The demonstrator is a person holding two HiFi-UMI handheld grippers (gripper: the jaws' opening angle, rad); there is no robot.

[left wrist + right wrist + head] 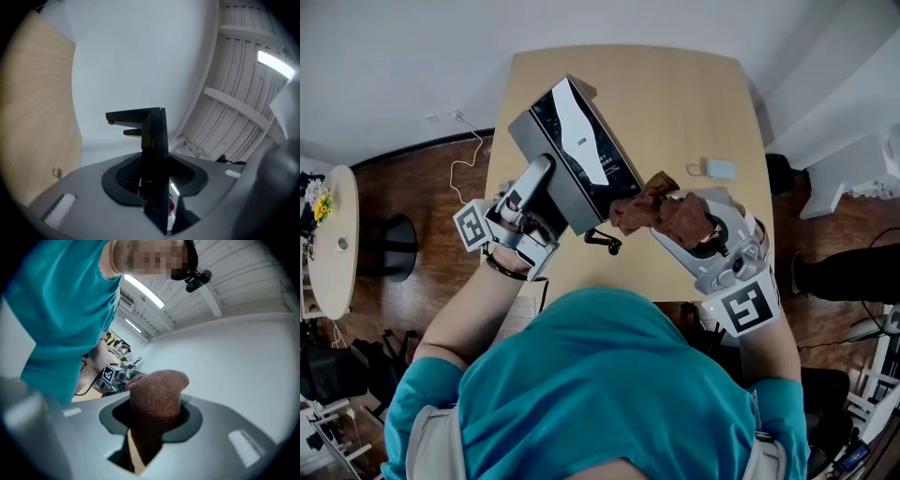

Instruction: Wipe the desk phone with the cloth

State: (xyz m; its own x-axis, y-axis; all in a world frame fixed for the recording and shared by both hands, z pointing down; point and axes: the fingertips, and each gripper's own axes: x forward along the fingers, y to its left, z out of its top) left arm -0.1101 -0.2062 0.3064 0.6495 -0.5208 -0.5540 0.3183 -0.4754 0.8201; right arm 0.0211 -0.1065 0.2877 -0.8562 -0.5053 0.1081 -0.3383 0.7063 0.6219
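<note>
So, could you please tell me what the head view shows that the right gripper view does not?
Only the head view: the desk phone, its black and white face held tilted over the wooden table, and a small grey box lying on that table. Only the right gripper view: the ceiling strip lights and the black camera on the person's head. Both: the brown cloth clamped in the right gripper, the teal shirt, and the left gripper with its marker cube.

Brown cloth (661,214); black-and-white desk phone (579,150); tan desk (675,103); teal shirt (609,394).
</note>
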